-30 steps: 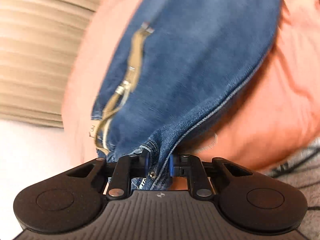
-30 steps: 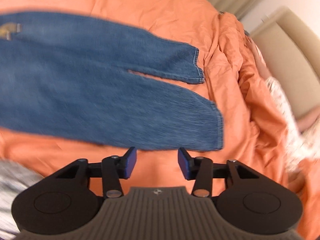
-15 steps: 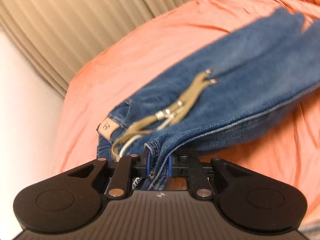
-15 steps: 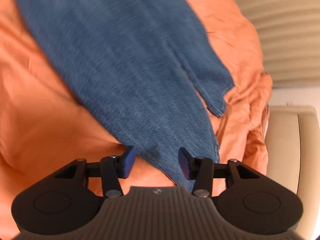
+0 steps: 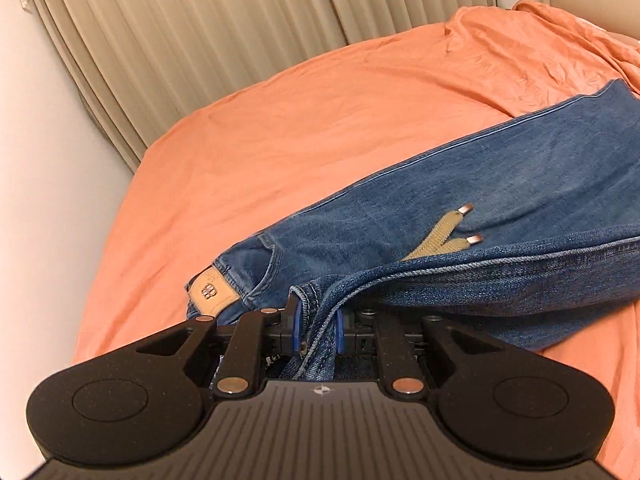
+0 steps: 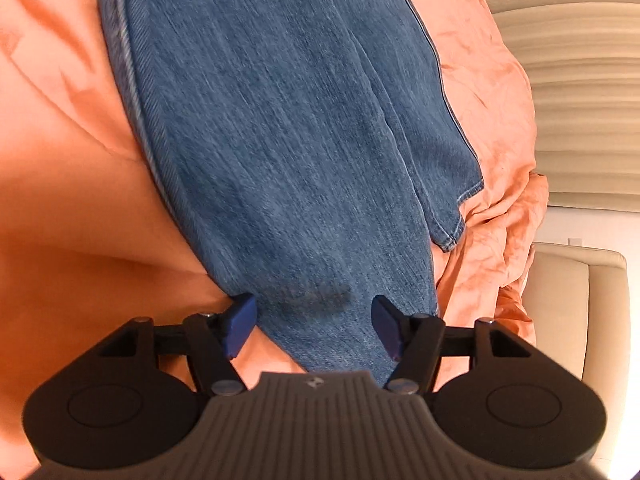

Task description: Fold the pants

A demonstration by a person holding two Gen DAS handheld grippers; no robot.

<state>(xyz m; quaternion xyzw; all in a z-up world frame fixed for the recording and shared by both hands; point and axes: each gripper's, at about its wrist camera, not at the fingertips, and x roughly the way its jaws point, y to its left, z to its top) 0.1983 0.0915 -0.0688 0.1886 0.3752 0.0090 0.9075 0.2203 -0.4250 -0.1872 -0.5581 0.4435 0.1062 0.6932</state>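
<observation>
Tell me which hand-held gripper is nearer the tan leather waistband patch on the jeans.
Left. The left hand-held gripper is clamped on the jeans waistband beside the patch. The right hand-held gripper, jaws opening, sits over a leg near the hems; no patch shows there.

Pants (image 5: pixel 460 216) flat on bed (image 5: pixel 280 128), waist at 6 o'clock, legs toward 2 o'clock; drawstring (image 5: pixel 444 236) atop; curtain (image 5: pixel 200 40) behind at 12 o'clock.

Bright, warm light; perhaps slight blur, fisheye-bent edges
</observation>
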